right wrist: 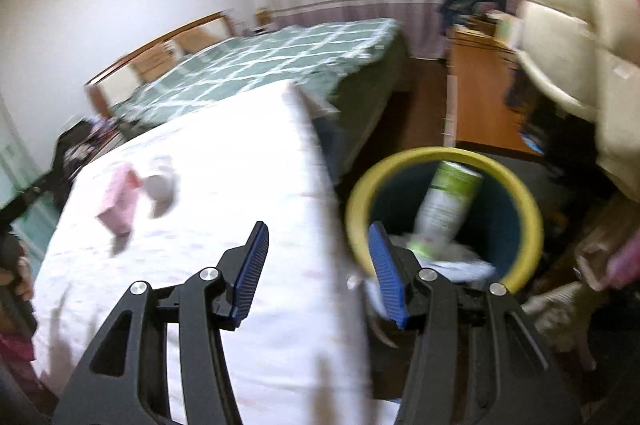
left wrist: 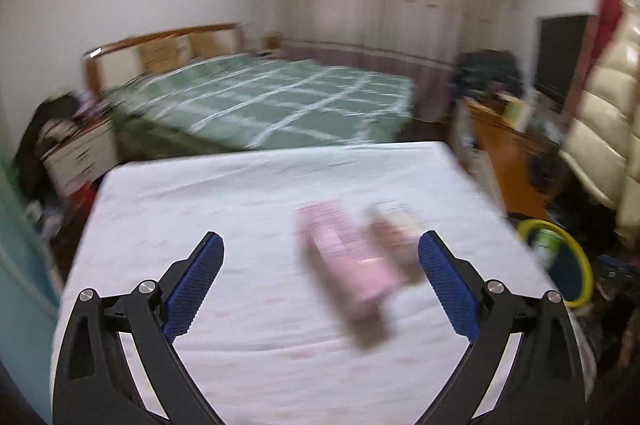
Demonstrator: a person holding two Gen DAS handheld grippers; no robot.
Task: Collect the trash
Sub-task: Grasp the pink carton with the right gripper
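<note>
Nearby, a green-checked bed (left wrist: 264,105) flanks the table (left wrist: 240,185).

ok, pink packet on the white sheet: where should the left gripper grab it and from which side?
Judging through the blur: the pink packet lies flat and elongated, running diagonally on the white sheet. Grip it across its narrow width near the middle, coming from above with the open left gripper rolled square to its long axis. A greyish scrap sits at its far-right side, so stay clear of that.

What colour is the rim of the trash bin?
Yellow rim, dark blue inside; clearest in the right wrist view.
</note>
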